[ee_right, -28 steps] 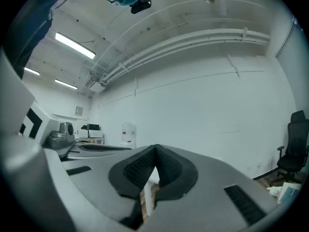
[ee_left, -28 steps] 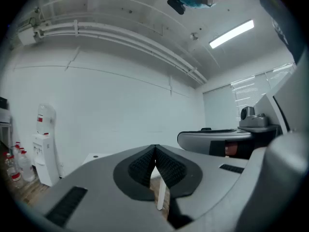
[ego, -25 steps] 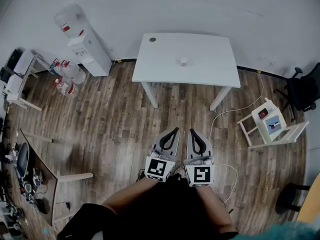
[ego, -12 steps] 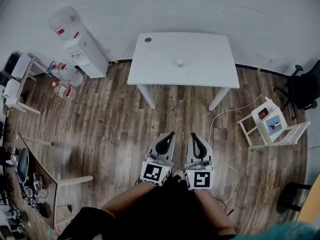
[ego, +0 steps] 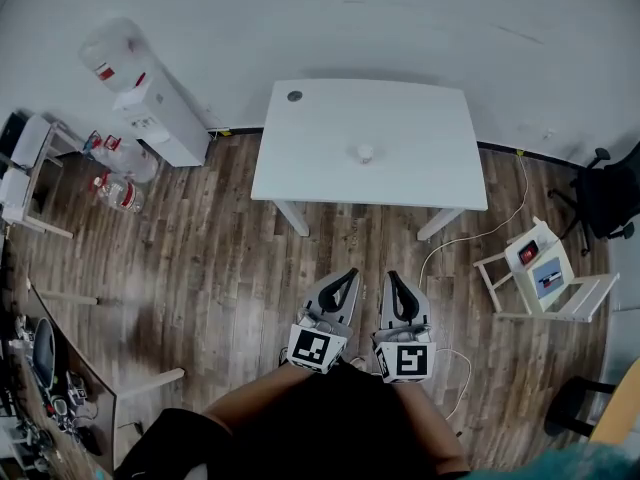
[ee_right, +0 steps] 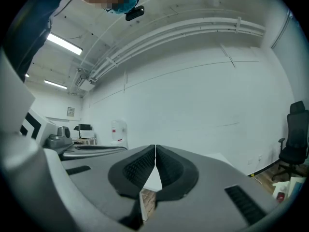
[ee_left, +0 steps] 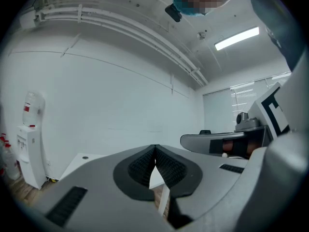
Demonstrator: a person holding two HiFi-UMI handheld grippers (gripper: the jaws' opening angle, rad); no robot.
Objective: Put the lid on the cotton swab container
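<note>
A small white cotton swab container (ego: 365, 153) stands near the middle of the white table (ego: 420, 173). A small dark round disc (ego: 294, 96), perhaps the lid, lies at the table's far left corner and shows again as the disc (ee_left: 85, 157). Both grippers are held side by side close to the person's body, over the wooden floor and well short of the table. My left gripper (ego: 349, 272) is shut and empty, its jaws (ee_left: 154, 150) meeting. My right gripper (ego: 392, 276) is likewise shut with nothing in it (ee_right: 155, 149).
A water dispenser (ego: 150, 103) and spare water bottles (ego: 120, 173) stand left of the table. A small white chair (ego: 545, 268) with items and a black office chair (ego: 610, 183) are at the right. A cable (ego: 470, 233) trails across the floor. A cluttered desk (ego: 60, 388) is at the near left.
The table and container now sit lower and slightly larger in the head view. Both grippers stay shut and side by side in front of the person.
</note>
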